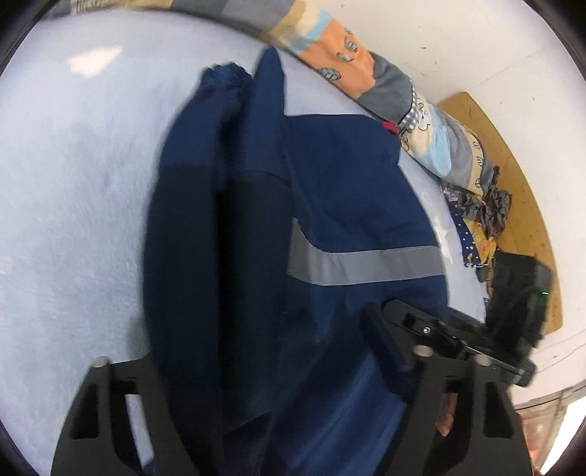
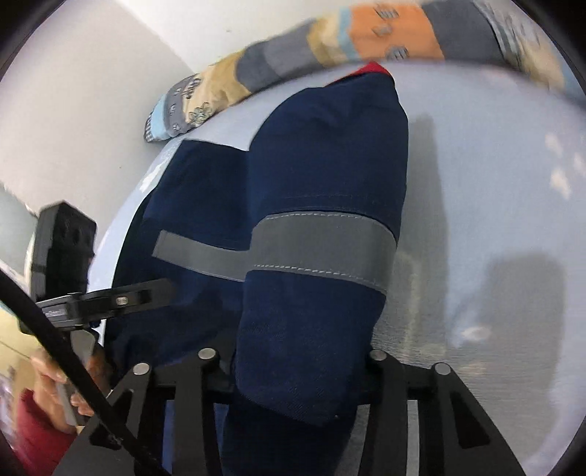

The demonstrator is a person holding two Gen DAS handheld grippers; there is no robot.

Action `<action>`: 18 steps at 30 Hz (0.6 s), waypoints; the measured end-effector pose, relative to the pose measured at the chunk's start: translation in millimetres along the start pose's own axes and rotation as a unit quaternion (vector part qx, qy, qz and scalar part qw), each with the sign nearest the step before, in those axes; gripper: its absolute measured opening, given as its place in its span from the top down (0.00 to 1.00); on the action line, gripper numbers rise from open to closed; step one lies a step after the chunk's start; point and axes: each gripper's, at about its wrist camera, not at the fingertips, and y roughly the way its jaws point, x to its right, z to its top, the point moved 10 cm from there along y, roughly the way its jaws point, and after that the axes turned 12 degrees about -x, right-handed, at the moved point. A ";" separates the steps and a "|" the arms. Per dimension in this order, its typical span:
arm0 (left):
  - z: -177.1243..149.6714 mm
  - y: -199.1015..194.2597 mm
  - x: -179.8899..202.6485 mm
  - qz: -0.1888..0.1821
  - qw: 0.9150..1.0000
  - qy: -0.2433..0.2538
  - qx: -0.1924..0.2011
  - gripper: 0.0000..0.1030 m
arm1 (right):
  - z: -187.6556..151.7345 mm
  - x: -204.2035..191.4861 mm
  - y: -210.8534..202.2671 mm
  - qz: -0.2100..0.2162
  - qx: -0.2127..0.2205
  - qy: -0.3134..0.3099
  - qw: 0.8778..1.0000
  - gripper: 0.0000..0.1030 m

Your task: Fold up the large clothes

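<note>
A navy work jacket (image 1: 348, 175) with a grey reflective stripe (image 1: 366, 263) lies partly folded on a pale blue bed sheet (image 1: 73, 183). In the left wrist view a dark fold of it fills the whole gap of my left gripper (image 1: 262, 359) and touches both fingers. My right gripper (image 1: 388, 322) reaches onto the jacket from the right. In the right wrist view the striped sleeve (image 2: 322, 249) of the jacket (image 2: 329, 146) sits squeezed between the fingers of my right gripper (image 2: 293, 355). My left gripper (image 2: 146, 293) comes in from the left, carried by a hand (image 2: 51, 366).
A patchwork quilt (image 1: 348, 62) lies rolled along the far edge of the bed, also seen as quilt (image 2: 384, 33). Crumpled patterned clothes (image 1: 479, 219) lie by the bed's right edge over a wooden board (image 1: 520, 175). A white wall (image 2: 91, 91) stands behind. The sheet (image 2: 494, 219) spreads right of the jacket.
</note>
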 end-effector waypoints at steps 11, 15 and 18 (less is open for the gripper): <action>-2.4 -13.8 46.4 -0.020 0.998 0.048 0.021 0.46 | 0.3 -15.0 -58.4 -0.006 0.054 -0.028 0.998 0.61; -6.3 -10.5 60.9 -0.024 0.997 0.066 0.013 0.46 | -9.7 -7.5 -73.4 -0.012 0.057 -0.026 0.998 0.61; -19.3 -15.5 75.5 -0.035 0.996 0.080 0.010 0.46 | -20.4 -4.7 -90.0 -0.011 0.063 -0.025 0.998 0.61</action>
